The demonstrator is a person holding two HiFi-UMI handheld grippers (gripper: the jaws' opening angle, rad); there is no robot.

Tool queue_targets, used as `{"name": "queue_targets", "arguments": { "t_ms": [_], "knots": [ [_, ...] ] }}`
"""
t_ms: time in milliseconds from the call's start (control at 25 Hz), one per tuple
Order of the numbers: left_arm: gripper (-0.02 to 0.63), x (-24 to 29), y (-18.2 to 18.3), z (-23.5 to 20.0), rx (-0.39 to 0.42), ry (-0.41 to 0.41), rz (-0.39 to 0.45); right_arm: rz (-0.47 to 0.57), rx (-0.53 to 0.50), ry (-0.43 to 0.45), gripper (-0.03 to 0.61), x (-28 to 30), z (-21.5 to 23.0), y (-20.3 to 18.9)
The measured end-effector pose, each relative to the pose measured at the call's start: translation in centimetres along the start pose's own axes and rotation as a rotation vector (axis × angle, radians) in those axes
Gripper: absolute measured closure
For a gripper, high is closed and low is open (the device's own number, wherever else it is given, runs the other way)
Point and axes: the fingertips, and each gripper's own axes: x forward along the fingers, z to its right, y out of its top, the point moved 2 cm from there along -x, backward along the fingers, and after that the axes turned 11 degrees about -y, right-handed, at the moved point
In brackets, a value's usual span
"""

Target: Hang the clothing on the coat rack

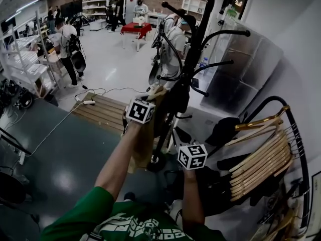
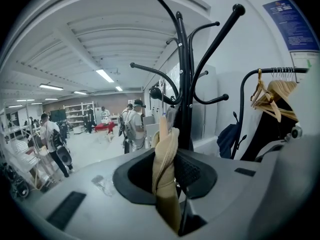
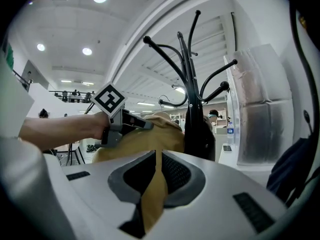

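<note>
A tan garment hangs between my two grippers, close in front of the black coat rack. My left gripper is raised near the rack's lower hooks and is shut on a bunched fold of the tan garment. In the left gripper view the coat rack rises right behind that fold. My right gripper sits lower and to the right, shut on another part of the tan garment. The right gripper view shows the left gripper pinching the cloth beside the coat rack.
A black clothes rail with several wooden hangers and dark clothes stands at the right. A wooden pallet lies on the floor to the left. Several people stand farther back by shelves and a red table.
</note>
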Motion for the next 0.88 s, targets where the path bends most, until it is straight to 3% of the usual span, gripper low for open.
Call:
{"name": "queue_targets", "arguments": {
  "t_ms": [440, 880],
  "knots": [
    [0.528, 1.8, -1.9, 0.0, -0.007, -0.018, -0.009, -0.033, 0.010, -0.030, 0.537, 0.4, 0.9, -1.5],
    [0.520, 2.0, -2.2, 0.2, 0.070, 0.004, -0.038, -0.058, 0.028, -0.039, 0.537, 0.3, 0.5, -2.7]
  ]
}}
